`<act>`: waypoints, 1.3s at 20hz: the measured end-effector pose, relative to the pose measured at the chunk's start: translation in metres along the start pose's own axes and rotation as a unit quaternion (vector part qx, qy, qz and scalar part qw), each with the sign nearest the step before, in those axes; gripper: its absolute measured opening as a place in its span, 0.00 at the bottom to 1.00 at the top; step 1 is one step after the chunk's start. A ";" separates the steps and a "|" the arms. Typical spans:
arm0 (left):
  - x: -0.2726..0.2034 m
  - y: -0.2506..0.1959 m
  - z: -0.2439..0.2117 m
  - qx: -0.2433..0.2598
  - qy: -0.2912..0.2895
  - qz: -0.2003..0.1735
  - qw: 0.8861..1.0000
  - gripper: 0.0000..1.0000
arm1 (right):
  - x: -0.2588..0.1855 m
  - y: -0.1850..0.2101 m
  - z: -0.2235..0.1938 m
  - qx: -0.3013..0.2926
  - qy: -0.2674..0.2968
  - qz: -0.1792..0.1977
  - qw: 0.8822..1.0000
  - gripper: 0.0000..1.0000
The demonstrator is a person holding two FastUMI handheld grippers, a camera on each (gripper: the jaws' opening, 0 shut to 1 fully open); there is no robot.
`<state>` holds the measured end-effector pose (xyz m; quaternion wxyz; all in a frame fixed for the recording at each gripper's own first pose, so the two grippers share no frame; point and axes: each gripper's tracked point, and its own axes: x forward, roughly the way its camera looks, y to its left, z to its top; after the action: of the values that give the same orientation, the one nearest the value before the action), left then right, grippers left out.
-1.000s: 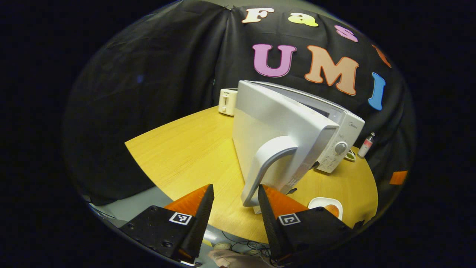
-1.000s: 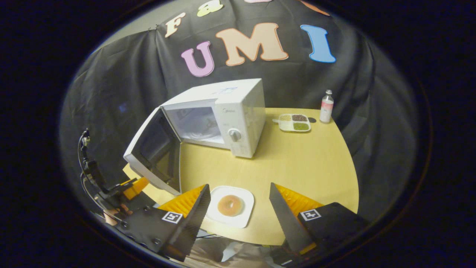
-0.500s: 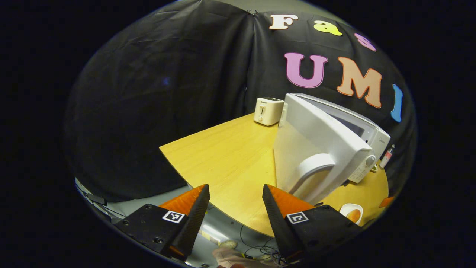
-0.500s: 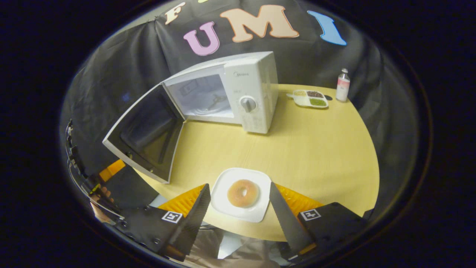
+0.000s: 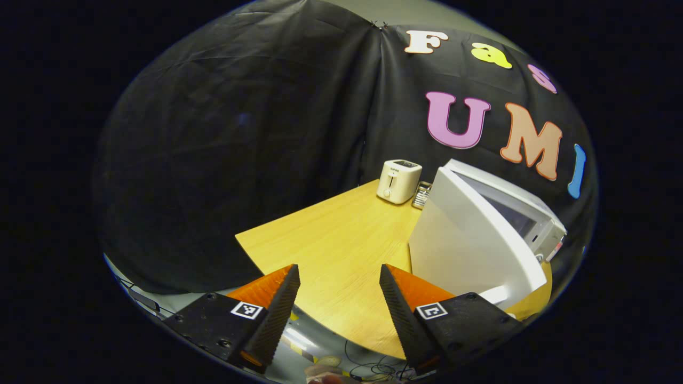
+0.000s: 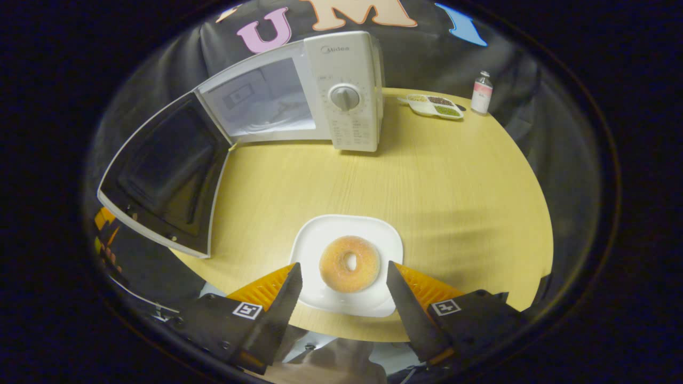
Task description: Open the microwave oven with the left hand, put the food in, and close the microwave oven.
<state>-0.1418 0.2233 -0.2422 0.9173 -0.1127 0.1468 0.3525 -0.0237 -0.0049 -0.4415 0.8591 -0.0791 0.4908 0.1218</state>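
One microwave (image 6: 341, 90), one doughnut (image 6: 349, 263), one plate (image 6: 320, 240), one toaster (image 5: 398, 181), one bottle (image 6: 482, 93), one tray (image 6: 431, 105)

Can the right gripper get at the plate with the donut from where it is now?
Probably yes. The right gripper is open, its fingers either side of the near edge of the plate holding the donut. Nothing stands between them, and the open microwave door is off to the side.

A round table with a pale yellow wood-grain top (image 6: 437, 176) stands in a booth walled by creased black cloth (image 5: 240, 128). Pale grey floor (image 5: 307, 338) with loose cables shows below the table's near edge. Light falls softly from above, leaving the cloth dim.
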 end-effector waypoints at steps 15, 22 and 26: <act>0.038 -0.025 0.072 0.026 -0.054 -0.064 0.996 0.96 | 0.044 -0.005 -0.017 -0.014 0.040 -0.064 0.997 0.89; 0.053 -0.035 0.067 0.023 -0.040 -0.095 0.994 0.96 | 0.040 0.019 -0.012 0.026 0.037 -0.040 0.998 0.67; 0.061 -0.028 0.064 0.022 -0.033 -0.101 0.994 0.96 | 0.034 0.053 0.010 0.062 0.011 -0.001 0.998 0.67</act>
<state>-0.0668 0.2601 -0.2006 0.9547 -0.0951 0.1121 0.2587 -0.0143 0.0527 -0.4668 0.8570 -0.0271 0.5067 0.0894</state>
